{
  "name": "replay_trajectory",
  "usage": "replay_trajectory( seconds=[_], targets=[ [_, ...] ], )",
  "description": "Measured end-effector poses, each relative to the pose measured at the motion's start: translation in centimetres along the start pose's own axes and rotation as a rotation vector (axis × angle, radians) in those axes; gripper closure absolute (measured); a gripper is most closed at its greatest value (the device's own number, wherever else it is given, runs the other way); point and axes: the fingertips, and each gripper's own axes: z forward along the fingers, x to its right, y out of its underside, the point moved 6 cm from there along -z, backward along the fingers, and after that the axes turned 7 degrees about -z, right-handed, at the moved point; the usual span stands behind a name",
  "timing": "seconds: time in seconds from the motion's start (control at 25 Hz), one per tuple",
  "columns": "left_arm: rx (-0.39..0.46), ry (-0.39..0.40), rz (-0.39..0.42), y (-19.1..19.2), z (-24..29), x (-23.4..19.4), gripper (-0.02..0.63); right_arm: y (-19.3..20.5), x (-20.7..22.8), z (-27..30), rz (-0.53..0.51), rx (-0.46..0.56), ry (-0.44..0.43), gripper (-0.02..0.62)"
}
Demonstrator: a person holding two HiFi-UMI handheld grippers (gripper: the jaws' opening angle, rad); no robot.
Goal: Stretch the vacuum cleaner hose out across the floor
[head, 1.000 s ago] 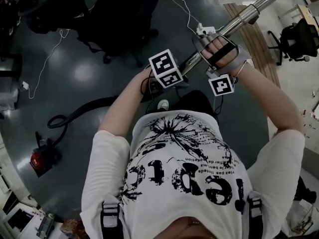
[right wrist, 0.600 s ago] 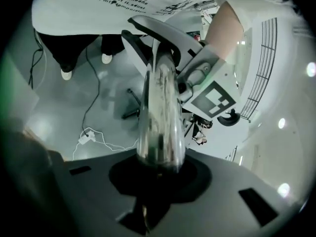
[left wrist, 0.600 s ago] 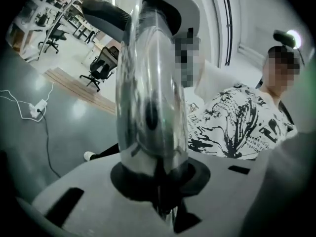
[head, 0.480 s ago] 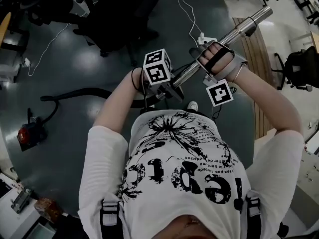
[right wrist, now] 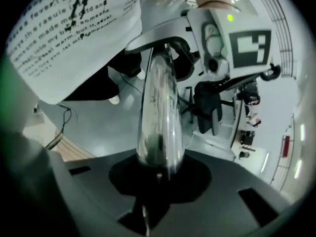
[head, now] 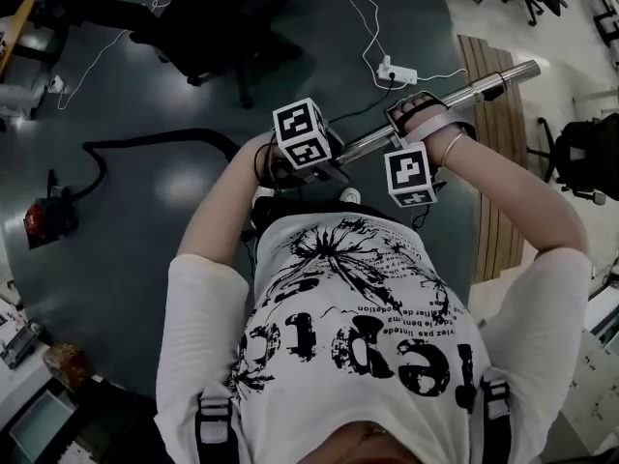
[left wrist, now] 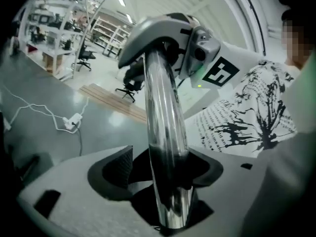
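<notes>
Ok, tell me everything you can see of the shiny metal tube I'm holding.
The shiny chrome metal tube is a straight, round, mirror-bright pipe, jointed near its far end. It slants in the air above the dark floor. The right tool has just closed and grips it; the left tool, nearer its hidden end, has just opened, the tube between its jaws with one pad clear.

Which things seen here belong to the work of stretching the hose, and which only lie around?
Belonging to the job: metal tube, black hose, vacuum cleaner.
Just lying about: power strip, white cable, office chair, wooden boards.
</notes>
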Motion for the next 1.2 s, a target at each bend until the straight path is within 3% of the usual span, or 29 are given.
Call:
replay_trajectory(
  seconds=[0.2,0.28,0.36,0.44,0.56,0.68,0.76,1.0,1.08,1.12,1.2],
  targets=[
    [0.126,-0.398,0.044,-1.9,0.2,-1.1,0.291,1.2,-4.0,1.8,0.285,0.155,-0.339,0.514],
    [0.052,-0.628,0.169,-1.6,0.9,-2.0,0.287,1.2,-4.4,2.0,0.42,0.23,-0.47,0.514],
    [-0.138,-0.867,0.377,-1.0,1.8,-3.2,0.287,1.1,-4.6,2.2,0.52,0.292,-0.574,0.514],
    [-0.257,-1.02,0.512,-0.9,2.3,-4.3,0.287,1.0,-5.3,2.5,0.588,0.328,-0.662,0.514],
    [-0.156,-1.208,0.596,-2.3,1.1,-5.3,0.287,1.1,-6.7,2.9,0.734,0.35,-0.861,0.514],
    [-0.145,-1.403,0.754,-3.7,-0.3,-5.9,0.288,0.3,-6.5,2.2,0.928,0.486,-1.126,0.512],
    [-0.137,-1.406,0.774,-4.1,-0.7,-6.1,0.295,0.1,-5.7,1.8,0.99,0.534,-1.212,0.512],
    [-0.116,-1.319,0.806,-5.7,-1.3,-7.9,0.367,1.6,-4.7,2.0,1.06,0.504,-1.309,0.512],
    [-0.128,-1.262,0.776,-6.4,-1.1,-8.1,0.439,2.2,-4.8,1.7,1.079,0.499,-1.33,0.512],
    [-0.135,-1.228,0.767,-6.8,-1.0,-8.1,0.537,2.6,-4.9,1.6,1.079,0.494,-1.327,0.512],
    [-0.154,-1.144,0.76,-7.9,-0.6,-8.4,0.565,3.7,-5.3,1.4,1.064,0.47,-1.3,0.512]
  ],
)
